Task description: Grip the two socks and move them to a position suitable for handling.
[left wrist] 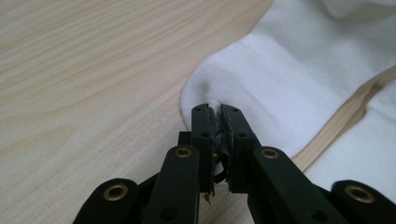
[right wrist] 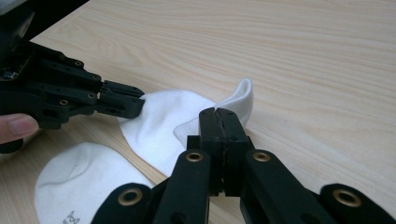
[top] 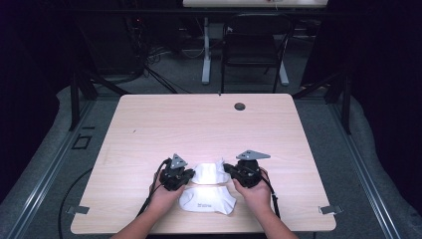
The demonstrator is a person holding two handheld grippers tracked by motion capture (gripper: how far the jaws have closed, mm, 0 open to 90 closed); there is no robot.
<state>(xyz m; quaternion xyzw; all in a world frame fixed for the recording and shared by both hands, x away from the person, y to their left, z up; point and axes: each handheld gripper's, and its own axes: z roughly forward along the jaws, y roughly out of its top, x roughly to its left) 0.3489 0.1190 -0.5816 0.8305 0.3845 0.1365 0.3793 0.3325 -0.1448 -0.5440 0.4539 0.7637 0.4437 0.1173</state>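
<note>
Both claws are clenched on one white sock: left claw pinching one end, right claw the other, on the worktop.

Two white socks are counted on one wooden table: the far sock and, at about 6 o'clock from it, the near sock. Two grippers are counted, the left gripper at 9 o'clock of the far sock and the right gripper at 3 o'clock, each carried in one of two hands. One round grommet is counted at 12 o'clock on the tabletop, and one dark chair beyond the far edge.
</note>
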